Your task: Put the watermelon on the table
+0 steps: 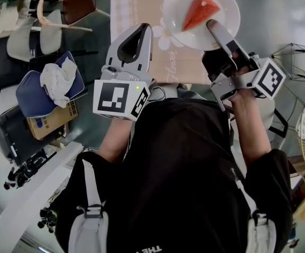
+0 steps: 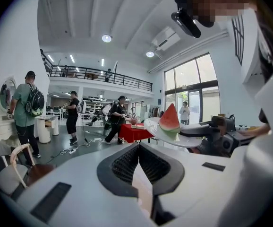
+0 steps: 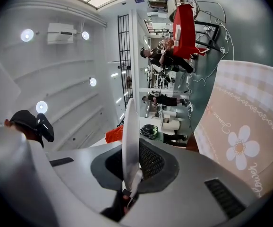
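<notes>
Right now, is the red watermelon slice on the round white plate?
Yes, on it: the red watermelon slice rests on the round white plate, whose rim the right gripper clamps.

Your head camera looks steeply down past your torso (image 1: 179, 162) onto the table (image 1: 131, 4). Cameras ride close behind the jaws of your left gripper (image 1: 136, 41) and right gripper (image 1: 214, 26), facing outward into the hall (image 2: 87, 143). All three views share the plate (image 1: 176, 7).

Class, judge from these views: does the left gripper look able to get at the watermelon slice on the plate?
Probably yes: the left gripper is empty and the watermelon slice sits uncovered on the plate beside it, with nothing between. Its shut jaws would need opening.
</notes>
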The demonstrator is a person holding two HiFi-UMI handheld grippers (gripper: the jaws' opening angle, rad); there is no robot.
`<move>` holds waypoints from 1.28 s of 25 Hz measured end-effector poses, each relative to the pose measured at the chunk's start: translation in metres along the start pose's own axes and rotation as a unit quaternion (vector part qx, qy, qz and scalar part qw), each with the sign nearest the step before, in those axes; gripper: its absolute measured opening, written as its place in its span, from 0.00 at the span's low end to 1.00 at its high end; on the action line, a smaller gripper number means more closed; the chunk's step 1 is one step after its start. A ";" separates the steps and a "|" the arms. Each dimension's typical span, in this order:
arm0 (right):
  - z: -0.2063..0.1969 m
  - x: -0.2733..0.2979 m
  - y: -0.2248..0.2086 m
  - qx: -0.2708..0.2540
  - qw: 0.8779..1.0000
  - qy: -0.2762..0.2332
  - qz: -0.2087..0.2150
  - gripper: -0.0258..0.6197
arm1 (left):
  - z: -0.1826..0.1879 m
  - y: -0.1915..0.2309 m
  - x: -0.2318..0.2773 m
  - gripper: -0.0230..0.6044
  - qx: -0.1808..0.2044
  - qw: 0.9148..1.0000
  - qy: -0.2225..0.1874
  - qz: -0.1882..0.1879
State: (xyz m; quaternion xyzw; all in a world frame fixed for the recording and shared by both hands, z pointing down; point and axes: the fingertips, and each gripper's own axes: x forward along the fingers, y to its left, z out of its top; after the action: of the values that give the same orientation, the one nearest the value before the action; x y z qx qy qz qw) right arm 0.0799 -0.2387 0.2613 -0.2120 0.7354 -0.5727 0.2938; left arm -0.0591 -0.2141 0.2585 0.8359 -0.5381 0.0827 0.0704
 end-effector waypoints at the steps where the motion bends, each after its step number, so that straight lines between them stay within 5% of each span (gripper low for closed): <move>1: 0.000 0.000 0.000 0.000 1.000 -0.001 -0.001 0.07 | 0.001 0.001 0.001 0.06 0.001 1.000 0.000 -0.001; 32: 0.000 0.071 -0.015 -0.020 0.999 -0.033 -0.029 0.07 | 0.002 0.088 0.042 0.06 -0.026 0.998 -0.003 -0.050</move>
State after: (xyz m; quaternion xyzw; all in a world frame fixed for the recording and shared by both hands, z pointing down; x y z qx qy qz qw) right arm 0.0268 -0.2886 0.2627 -0.2575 0.7301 -0.5590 0.2968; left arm -0.1224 -0.2883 0.2685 0.8597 -0.4980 0.0627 0.0943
